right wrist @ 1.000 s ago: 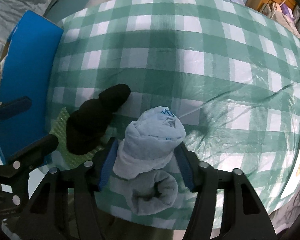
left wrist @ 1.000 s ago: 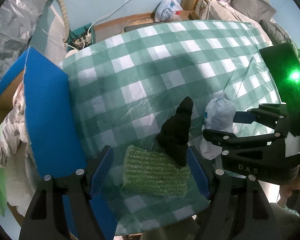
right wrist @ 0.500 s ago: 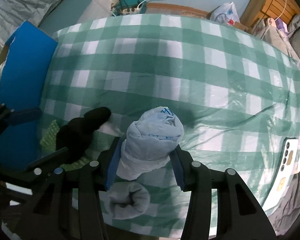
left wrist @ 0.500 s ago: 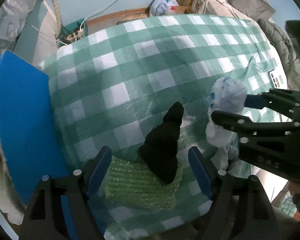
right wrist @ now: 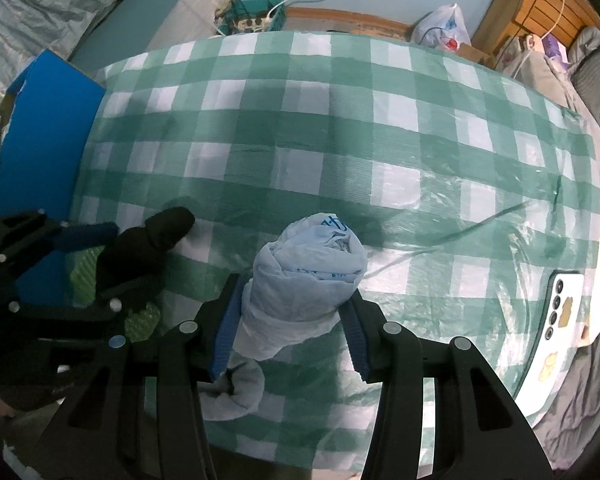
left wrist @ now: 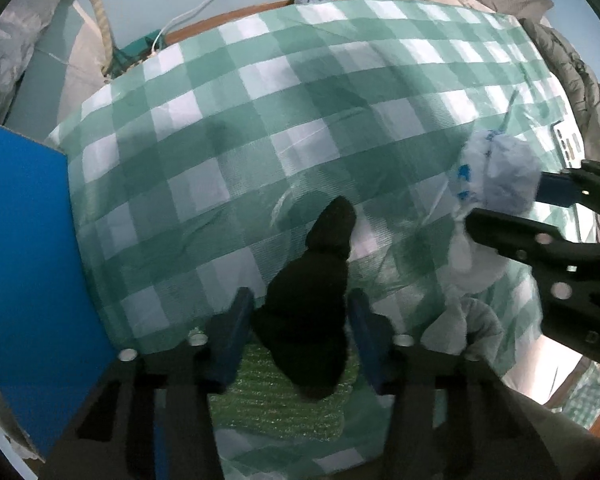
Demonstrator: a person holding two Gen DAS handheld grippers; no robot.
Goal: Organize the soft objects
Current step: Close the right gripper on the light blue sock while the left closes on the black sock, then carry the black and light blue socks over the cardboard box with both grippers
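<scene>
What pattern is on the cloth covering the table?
Green-and-white checks on the tablecloth, clearest in the right wrist view.

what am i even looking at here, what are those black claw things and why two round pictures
The claws are two hand-held grippers, one in each of a person's hands. Each carries a fisheye camera looking along its fingers, hence two round pictures. In the left view, the left gripper is shut on a black sock, above a green bubble-wrap piece. In the right view, the right gripper is shut on a rolled pale blue cloth; a grey sock lies below it. All sit over a green checked tablecloth, with a phone at its right edge.
</scene>
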